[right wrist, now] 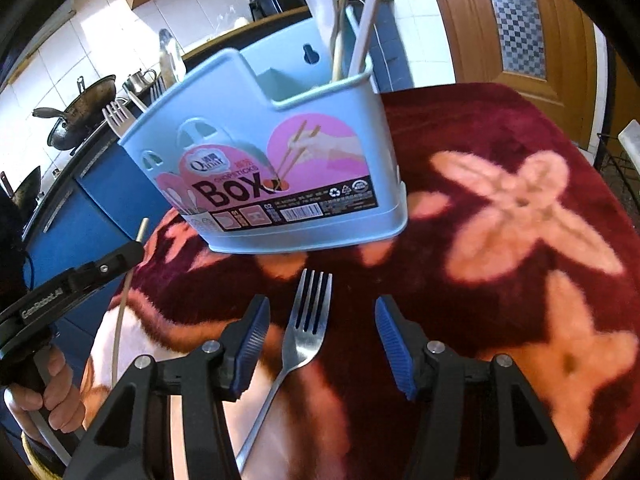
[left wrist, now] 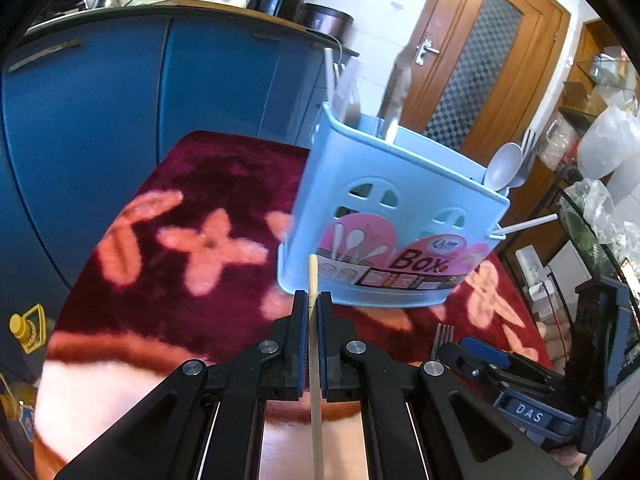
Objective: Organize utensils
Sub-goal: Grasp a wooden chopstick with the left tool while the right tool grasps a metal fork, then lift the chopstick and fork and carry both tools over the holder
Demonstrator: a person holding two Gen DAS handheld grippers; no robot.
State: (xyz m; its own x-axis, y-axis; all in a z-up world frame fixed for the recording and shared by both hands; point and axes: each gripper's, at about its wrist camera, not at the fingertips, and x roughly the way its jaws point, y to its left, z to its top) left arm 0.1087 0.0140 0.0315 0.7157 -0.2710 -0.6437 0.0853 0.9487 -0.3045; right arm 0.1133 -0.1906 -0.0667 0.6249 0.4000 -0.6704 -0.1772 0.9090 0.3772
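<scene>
1. My right claw (right wrist: 320,344) hovers over the fork (right wrist: 305,326), which lies flat on the red flowered cloth (right wrist: 500,240) covering the counter. The fork sits between the two blue pads, nearer the left pad, touching neither.
2. The fork's long axis runs nearly along the claw's pointing line: tines ahead toward the blue utensil box (right wrist: 280,152), handle trailing back under the claw and slanting to its left.
3. Right claw state: spread about half wide, nothing held. I judge the pads would meet the fork across its neck once the claw comes down to the cloth.
4. My left claw (left wrist: 314,308) is pressed together, pinching a single chopstick (left wrist: 313,276). The stick runs along the claw's axis, tip pointing ahead at the box front.
5. The box stands ahead of both claws on the cloth, already holding spoons, forks and chopsticks.
6. The right hand is plainly nearer the fork; the left is occupied.
</scene>
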